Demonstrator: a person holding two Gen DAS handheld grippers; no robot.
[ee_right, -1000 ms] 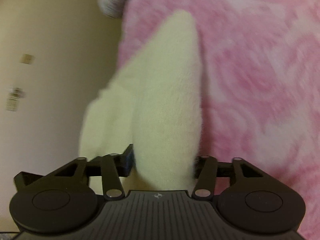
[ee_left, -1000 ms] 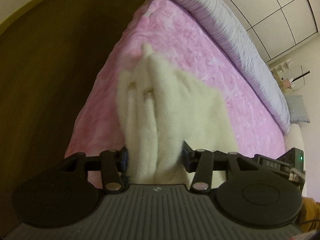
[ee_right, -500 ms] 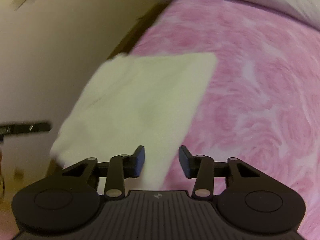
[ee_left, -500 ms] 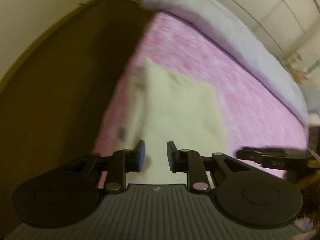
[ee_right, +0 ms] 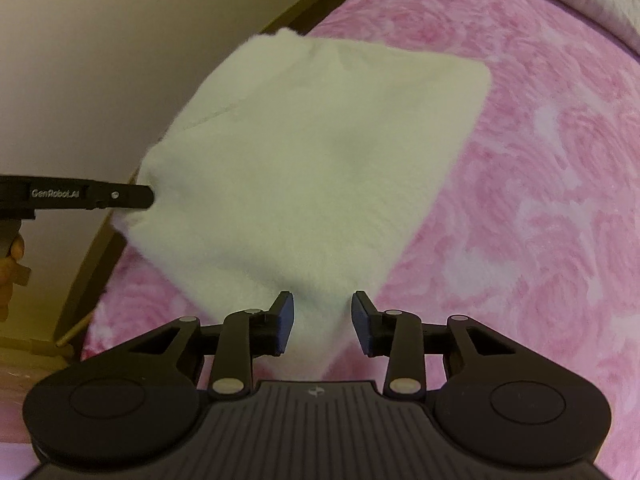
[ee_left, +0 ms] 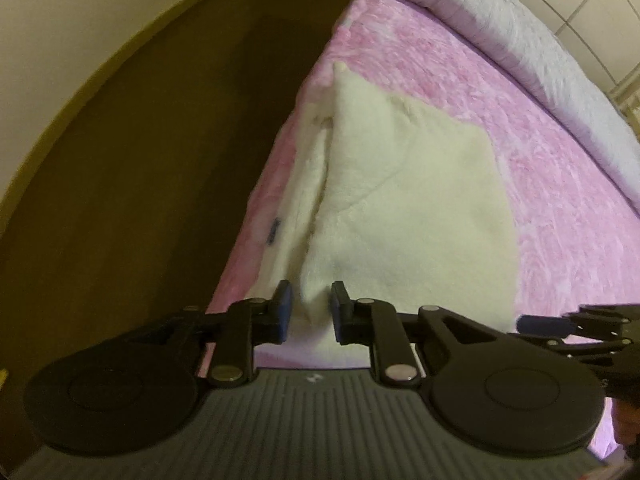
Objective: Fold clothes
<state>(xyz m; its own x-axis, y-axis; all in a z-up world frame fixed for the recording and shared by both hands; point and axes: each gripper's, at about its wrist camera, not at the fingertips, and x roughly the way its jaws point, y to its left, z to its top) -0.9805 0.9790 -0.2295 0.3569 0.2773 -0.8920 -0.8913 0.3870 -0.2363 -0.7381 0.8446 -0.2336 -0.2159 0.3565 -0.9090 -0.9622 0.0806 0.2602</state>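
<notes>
- One cream fleece garment [ee_right: 320,152] laid folded on one pink blanket [ee_right: 540,200]
- Left gripper [ee_left: 310,306] and right gripper [ee_right: 322,322] both parted around near corners; actual grip cannot be told
- Garment's left edge hidden over bed side

Our two handheld grippers, black plastic over ribbed grey bodies.

Our left gripper [ee_left: 310,306] and our right gripper [ee_right: 322,322] look alike: each has a dark grey housing with fine lengthwise ribs and a small pale logo at its front edge. On either side of the housing sits a broad black round disc with a shallow circular recess. From each disc a black linkage arm with a triangular cut-out runs inward, fastened by silver round rivets at the pivots. The fingers [ee_right: 283,322] end in flat blue-black pads. Seen side-on from the right wrist, our left gripper carries the pale lettering "GenRobot.AI" and a small silver screw.
</notes>
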